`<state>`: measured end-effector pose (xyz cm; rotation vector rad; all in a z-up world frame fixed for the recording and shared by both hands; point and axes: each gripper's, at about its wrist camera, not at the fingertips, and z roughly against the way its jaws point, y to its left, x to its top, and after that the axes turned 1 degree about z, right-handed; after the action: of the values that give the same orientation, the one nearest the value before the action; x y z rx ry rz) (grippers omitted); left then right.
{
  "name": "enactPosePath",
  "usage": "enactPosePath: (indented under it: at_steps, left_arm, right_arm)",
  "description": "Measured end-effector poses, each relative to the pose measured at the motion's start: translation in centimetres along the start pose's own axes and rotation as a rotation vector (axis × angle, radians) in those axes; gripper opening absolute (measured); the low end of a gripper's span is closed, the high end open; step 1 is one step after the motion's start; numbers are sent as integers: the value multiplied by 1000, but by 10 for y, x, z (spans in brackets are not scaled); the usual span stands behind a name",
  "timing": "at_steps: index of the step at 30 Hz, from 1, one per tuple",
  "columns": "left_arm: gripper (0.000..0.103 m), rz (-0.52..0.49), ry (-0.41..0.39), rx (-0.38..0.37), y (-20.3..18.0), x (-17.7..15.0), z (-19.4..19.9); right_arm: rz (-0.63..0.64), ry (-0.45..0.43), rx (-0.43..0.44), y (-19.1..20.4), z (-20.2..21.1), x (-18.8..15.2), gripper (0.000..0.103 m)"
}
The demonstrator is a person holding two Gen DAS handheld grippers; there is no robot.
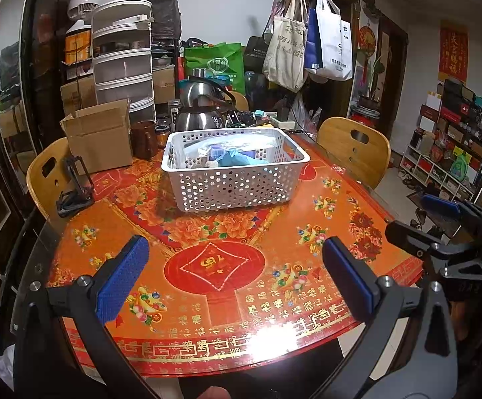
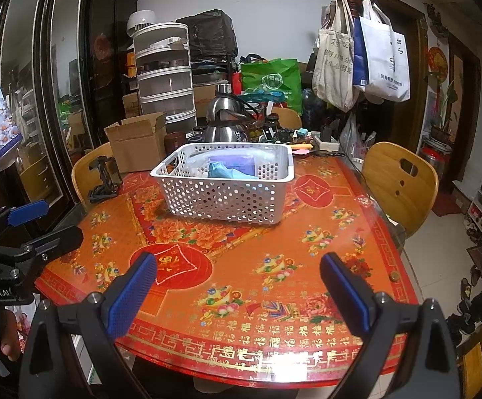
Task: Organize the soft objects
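A white perforated basket [image 1: 234, 183] stands on the red patterned table [image 1: 214, 276], beyond both grippers. In it lie soft items: a teal cloth [image 1: 241, 159], a purple piece and clear plastic packets. My left gripper [image 1: 234, 276] is open and empty above the table's near edge. The right wrist view shows the same basket [image 2: 224, 196] with the teal cloth [image 2: 227, 172] inside. My right gripper [image 2: 237, 292] is open and empty over the near edge. Each gripper appears at the side of the other's view: the right one [image 1: 440, 219], the left one [image 2: 28, 229].
A cardboard box [image 1: 101, 136], a brown mug [image 1: 143, 139], a steel kettle [image 1: 201, 109] and small clutter stand behind the basket. A black phone stand [image 1: 74, 186] sits at the table's left. Wooden chairs [image 1: 357, 149] flank the table. Bags hang on a coat rack [image 1: 307, 33].
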<state>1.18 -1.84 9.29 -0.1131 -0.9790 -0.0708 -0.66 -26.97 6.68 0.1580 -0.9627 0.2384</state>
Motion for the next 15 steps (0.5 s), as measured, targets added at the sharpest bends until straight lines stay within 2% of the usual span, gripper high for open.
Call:
enactPosePath:
  at_steps: [15]
  left_arm:
    - [103,-1,1,1,0,0,0]
  right_arm:
    - [10,8,4,0,-1,-3,98]
